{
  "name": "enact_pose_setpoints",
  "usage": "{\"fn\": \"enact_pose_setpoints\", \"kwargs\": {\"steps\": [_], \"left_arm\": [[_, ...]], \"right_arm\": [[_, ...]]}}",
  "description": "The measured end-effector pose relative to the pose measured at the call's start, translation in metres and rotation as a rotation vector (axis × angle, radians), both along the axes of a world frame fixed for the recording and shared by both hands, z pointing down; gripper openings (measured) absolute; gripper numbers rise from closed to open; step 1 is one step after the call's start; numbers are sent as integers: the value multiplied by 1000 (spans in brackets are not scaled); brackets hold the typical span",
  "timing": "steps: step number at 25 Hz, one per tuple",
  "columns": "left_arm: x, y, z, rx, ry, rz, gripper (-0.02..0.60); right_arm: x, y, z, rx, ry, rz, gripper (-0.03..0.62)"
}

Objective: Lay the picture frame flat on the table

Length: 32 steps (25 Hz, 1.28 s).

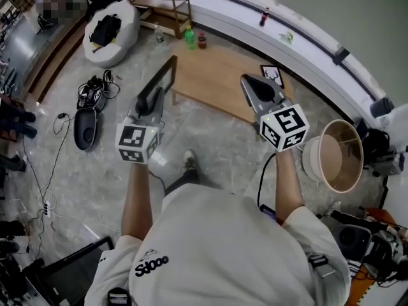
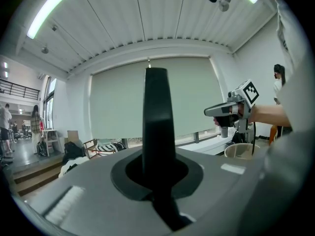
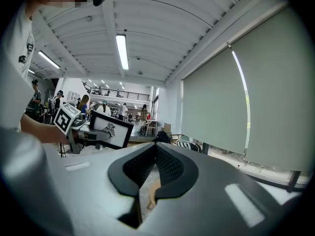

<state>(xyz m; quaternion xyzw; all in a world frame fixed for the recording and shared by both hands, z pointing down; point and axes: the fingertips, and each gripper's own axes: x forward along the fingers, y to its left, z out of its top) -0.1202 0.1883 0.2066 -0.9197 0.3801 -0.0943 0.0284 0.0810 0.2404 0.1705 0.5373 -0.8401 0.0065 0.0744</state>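
My left gripper (image 1: 155, 101) is shut on the picture frame (image 1: 164, 75), a black-edged frame held upright by one side above the floor, just left of the low wooden table (image 1: 217, 75). In the left gripper view the frame (image 2: 157, 112) shows edge-on as a black vertical bar between the jaws. In the right gripper view the frame (image 3: 106, 130) shows a white picture with a dark winged emblem. My right gripper (image 1: 258, 89) is held over the table's right part, shut with nothing in it; its pads (image 3: 167, 163) meet at the tip.
A small black-edged picture card (image 1: 272, 75) lies on the table by the right gripper. A green bottle (image 1: 189, 38) and a red one (image 1: 202, 41) stand behind the table. There is a white beanbag (image 1: 111, 27) far left, a round tub (image 1: 335, 155) at right, and cables (image 1: 86, 107) on the floor.
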Motion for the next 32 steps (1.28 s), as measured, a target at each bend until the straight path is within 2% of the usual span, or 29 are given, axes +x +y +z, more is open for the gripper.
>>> {"fn": "enact_pose_setpoints", "kwargs": {"steps": [5,10,17,23,32], "left_arm": [[-7,-63,-7,-3,-4,14,20],[-10,-108,-2,-21,0,23,20],[-11,-161,4,-32,6,41,20],[-12,-204,15,-43,11,61,20],[-18,-257,31,-57,13,91,20]], "right_arm": [[-8,-59,-11,27,-9,14,3],[-17,-102,-7,-1,-4,11,3],[-23,-153,-2,-37,-5,17,3],[-30,-191,6,-29,3,9,3],[-37,-237,15,-29,31,68,3]]}}
